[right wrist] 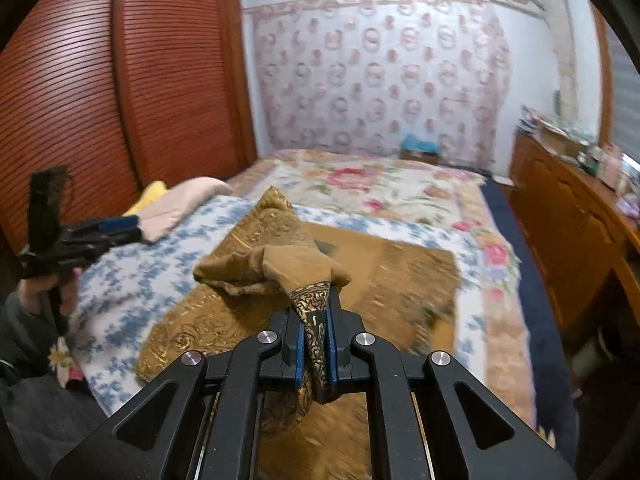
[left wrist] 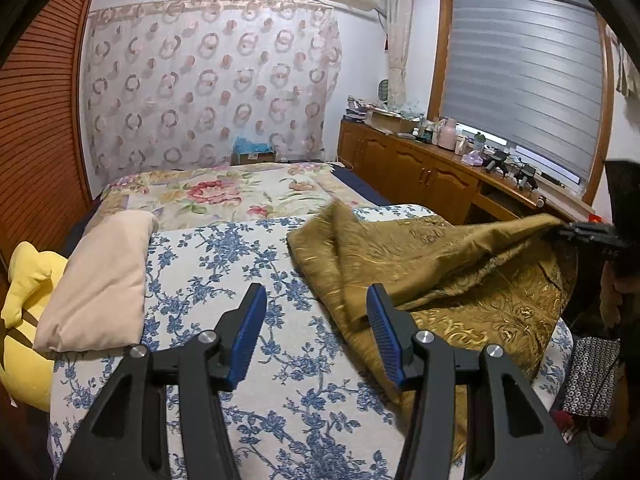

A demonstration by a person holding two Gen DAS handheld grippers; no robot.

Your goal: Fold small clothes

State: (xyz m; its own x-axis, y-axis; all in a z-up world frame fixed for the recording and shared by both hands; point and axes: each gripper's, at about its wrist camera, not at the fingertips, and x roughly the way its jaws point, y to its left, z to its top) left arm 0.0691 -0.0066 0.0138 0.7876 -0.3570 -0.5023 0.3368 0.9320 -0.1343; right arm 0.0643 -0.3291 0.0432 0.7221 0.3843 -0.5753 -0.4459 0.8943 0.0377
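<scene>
Right tool (right wrist: 316, 344) clamped on gold brocade cloth (right wrist: 248, 312) corner, lifted above bed (right wrist: 132, 280); left tool (left wrist: 316, 332) half open, empty, just left of cloth's near edge.

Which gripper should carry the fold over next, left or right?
Right. The right gripper is shut on a corner of the gold patterned cloth and holds it off the bed. The left gripper is open and empty beside it.
</scene>
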